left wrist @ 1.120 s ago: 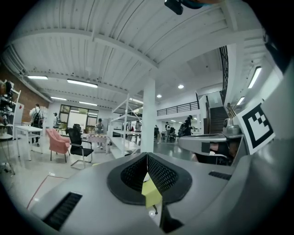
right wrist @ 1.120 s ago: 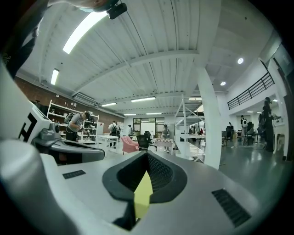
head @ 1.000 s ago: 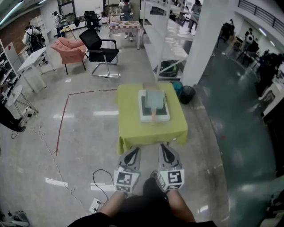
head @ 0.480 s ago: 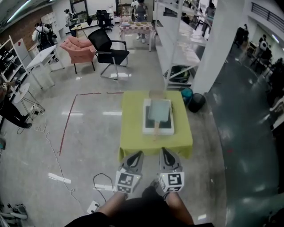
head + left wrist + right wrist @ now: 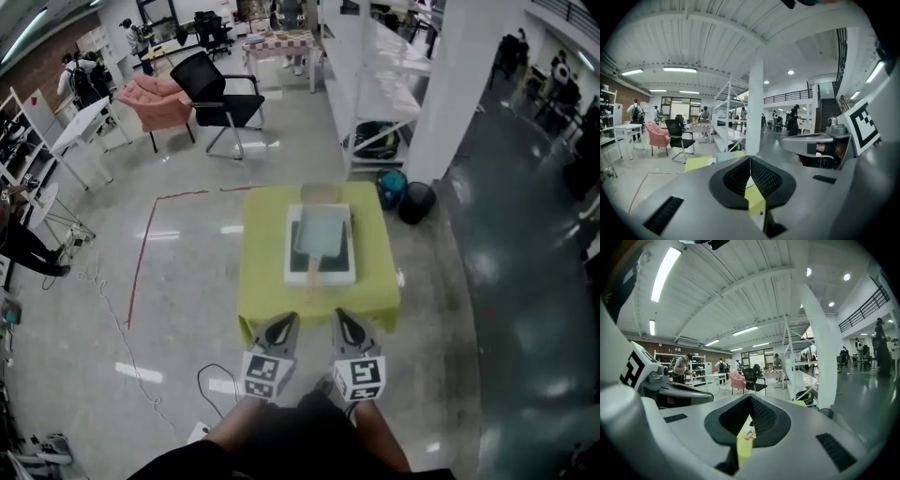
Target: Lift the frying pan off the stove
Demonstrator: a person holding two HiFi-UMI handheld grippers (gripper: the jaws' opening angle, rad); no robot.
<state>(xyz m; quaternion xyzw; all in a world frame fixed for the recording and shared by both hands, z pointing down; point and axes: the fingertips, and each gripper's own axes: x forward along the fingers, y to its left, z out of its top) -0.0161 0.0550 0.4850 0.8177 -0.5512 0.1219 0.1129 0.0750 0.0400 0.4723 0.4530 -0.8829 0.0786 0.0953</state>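
Not started — frying pan (image 5: 322, 232) sits on the stove (image 5: 292, 273); my left tongs (image 5: 286, 322) and right tongs (image 5: 345, 320) closed, empty.

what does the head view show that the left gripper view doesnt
Only the head view: the frying pan lying on the white stove, seen from above.
Only the left gripper view: the left gripper up close, shut with nothing between its jaws, and the ceiling lights.
Both: the yellow-green table, pink armchair, black chair and right gripper.
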